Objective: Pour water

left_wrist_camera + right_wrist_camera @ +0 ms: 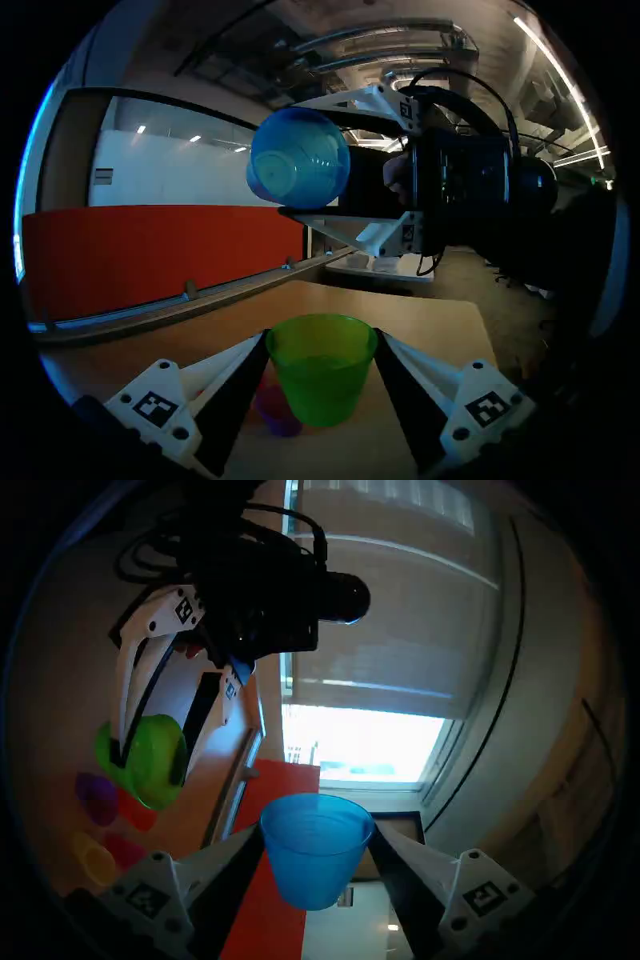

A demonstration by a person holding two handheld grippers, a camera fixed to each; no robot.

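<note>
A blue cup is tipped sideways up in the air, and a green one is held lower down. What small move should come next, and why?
Probably roll the right tongs back so the blue cup comes upright. It lies on its side, no stream leaves it, and the green cup in the left tongs seems to hold some liquid, so the pour looks done.

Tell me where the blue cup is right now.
In the left gripper view the blue cup is clamped in the right gripper, tipped sideways, high above the green cup.
</note>
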